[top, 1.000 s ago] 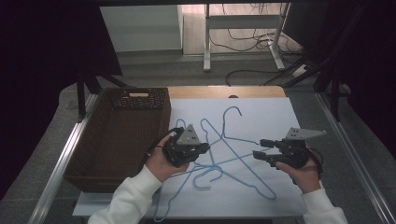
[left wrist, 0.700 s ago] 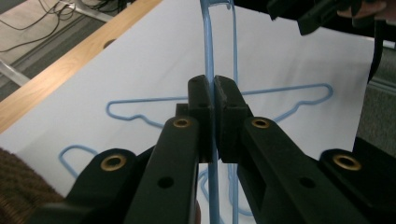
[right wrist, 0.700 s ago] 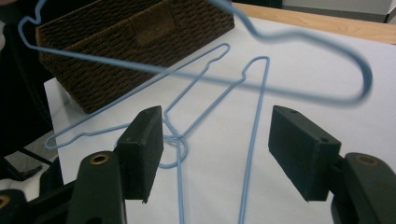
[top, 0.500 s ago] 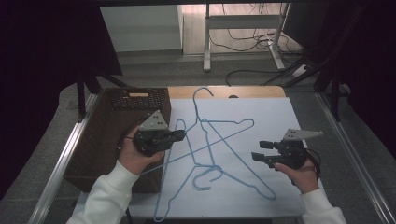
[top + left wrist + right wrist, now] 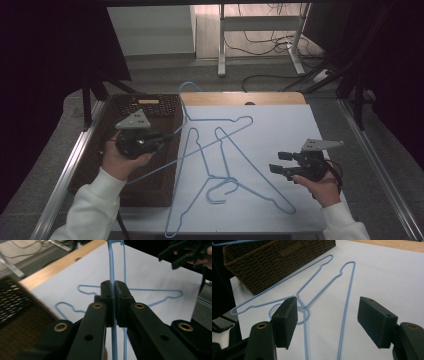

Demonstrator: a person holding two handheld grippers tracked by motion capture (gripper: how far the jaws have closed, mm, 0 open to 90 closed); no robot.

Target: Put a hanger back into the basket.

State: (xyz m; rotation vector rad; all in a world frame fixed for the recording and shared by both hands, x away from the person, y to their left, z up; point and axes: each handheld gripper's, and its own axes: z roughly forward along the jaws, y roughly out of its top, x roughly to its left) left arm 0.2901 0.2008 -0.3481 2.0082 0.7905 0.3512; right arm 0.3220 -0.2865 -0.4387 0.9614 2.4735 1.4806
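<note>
Over the basket, left gripper has carried its clamped hanger left and up, nearly binned; right gripper idle, jaws apart.

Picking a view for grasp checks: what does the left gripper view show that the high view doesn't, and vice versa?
Left gripper view alone: the fingers pinched shut on the hanger wire, contact plain. High view alone: the whole layout, with the left gripper over the basket, the lifted hanger's hook and the second hanger flat on the white sheet. Both: right gripper, basket, blue hangers.
</note>
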